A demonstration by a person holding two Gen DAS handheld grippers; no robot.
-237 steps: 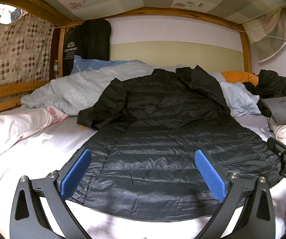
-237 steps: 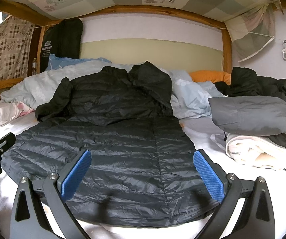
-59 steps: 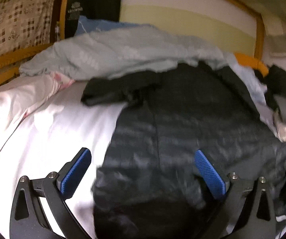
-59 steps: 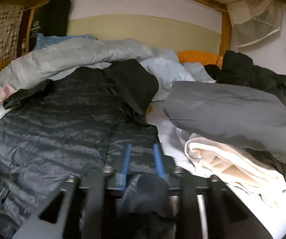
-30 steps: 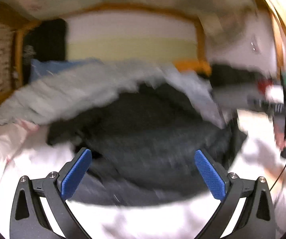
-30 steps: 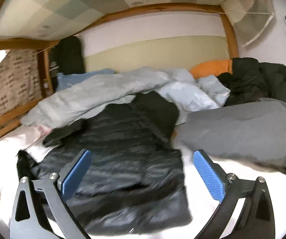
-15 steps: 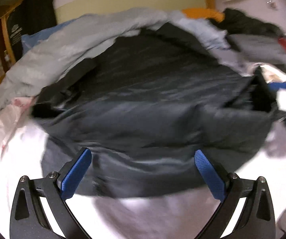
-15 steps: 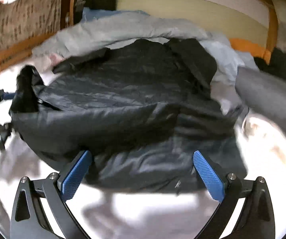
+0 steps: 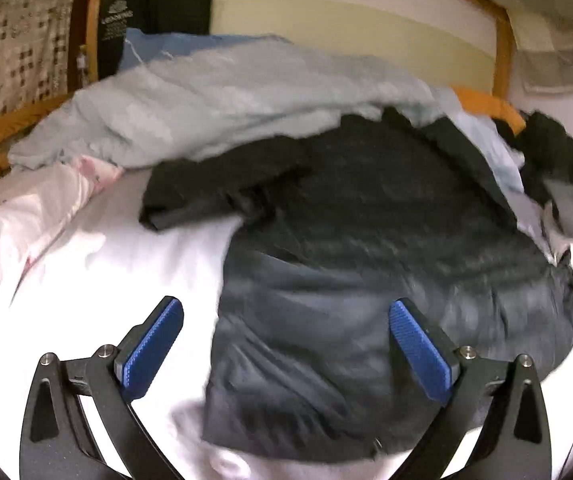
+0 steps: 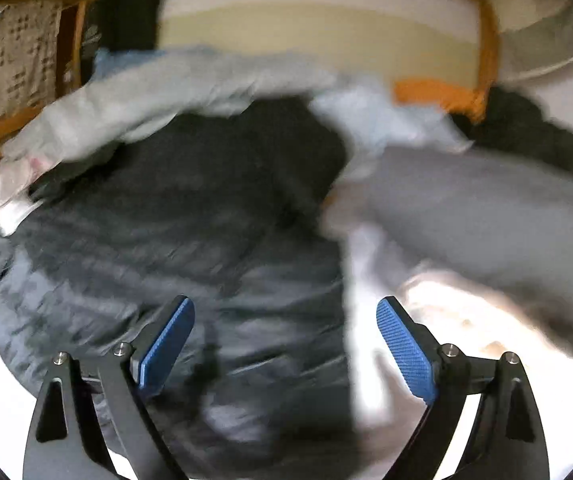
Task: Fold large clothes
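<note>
The jacket (image 9: 386,264) was lying long and flat before; now its bottom part is turned up over its middle, so it looks shorter and fatter.

Low in the left view, the left claw (image 9: 286,354) is spread wide and holds nothing. The jacket's near left edge lies between its blue pads. Low in the right view, the right claw (image 10: 284,344) has just been closing a little, but its pads are apart and do not pinch anything. The jacket's near right edge lies between them, though this view is blurry.

The jacket sits in the middle of the white bed (image 9: 98,272). Higher up on the left, one sleeve (image 9: 214,188) sticks out to the side, not tucked in.

Behind it is a pale blanket (image 9: 222,108). At the right of the right view is a grey pile (image 10: 486,208) of other clothes.

So one fold looks done. I think the sleeve and sides need folding in, then more folds to make it small.
</note>
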